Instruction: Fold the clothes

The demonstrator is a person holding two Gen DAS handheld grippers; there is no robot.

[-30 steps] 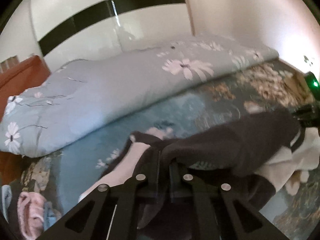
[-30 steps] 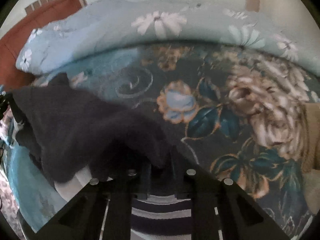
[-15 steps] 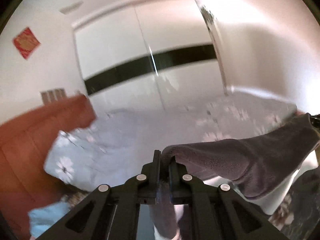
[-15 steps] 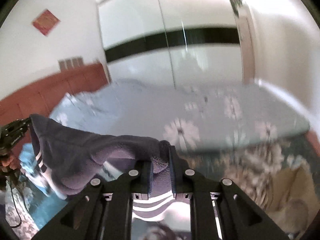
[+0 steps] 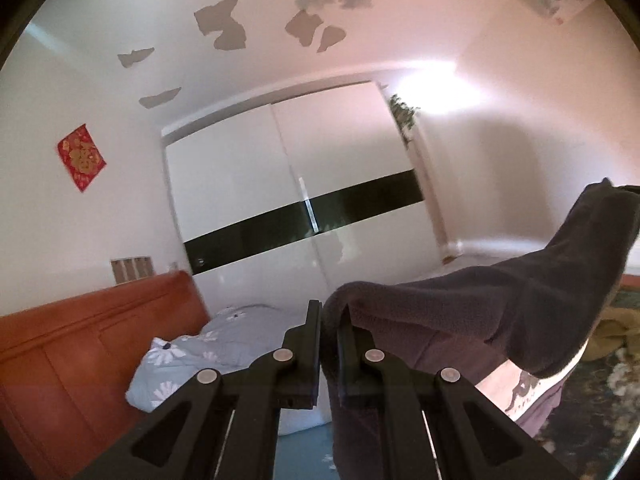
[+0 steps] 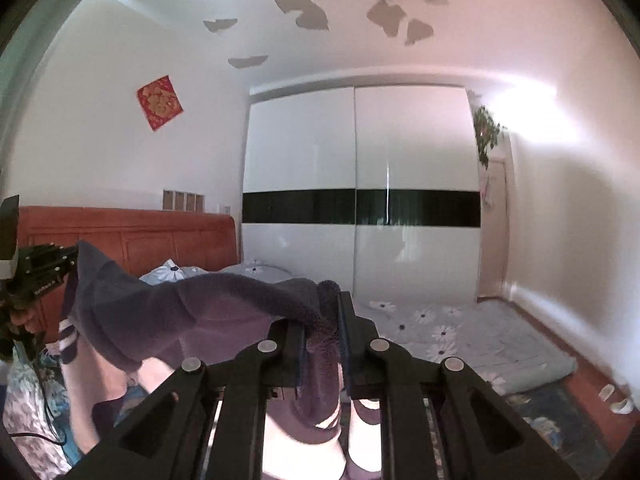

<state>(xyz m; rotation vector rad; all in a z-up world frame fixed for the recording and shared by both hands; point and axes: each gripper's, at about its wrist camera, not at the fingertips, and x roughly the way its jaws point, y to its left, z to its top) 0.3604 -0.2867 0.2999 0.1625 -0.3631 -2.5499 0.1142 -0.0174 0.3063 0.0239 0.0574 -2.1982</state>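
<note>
A dark fleece garment [image 5: 500, 304] with white and striped parts hangs in the air, stretched between both grippers. My left gripper [image 5: 329, 320] is shut on one end of its upper edge. My right gripper [image 6: 329, 312] is shut on the other end, and the dark cloth [image 6: 200, 304] sags between the two. The left gripper [image 6: 44, 268] shows at the left edge of the right wrist view, holding the far corner. The lower part of the garment hangs below both views.
Below lies the bed with a floral sheet [image 5: 600, 420] and a folded grey daisy quilt [image 6: 460, 336]. A red-brown headboard [image 5: 80, 344] stands at the left. A white wardrobe with a black band [image 6: 360, 200] fills the far wall.
Both grippers have lifted the garment from the bed high into the air and tilted upward. The views now show the wardrobe and ceiling instead of the bedding.
</note>
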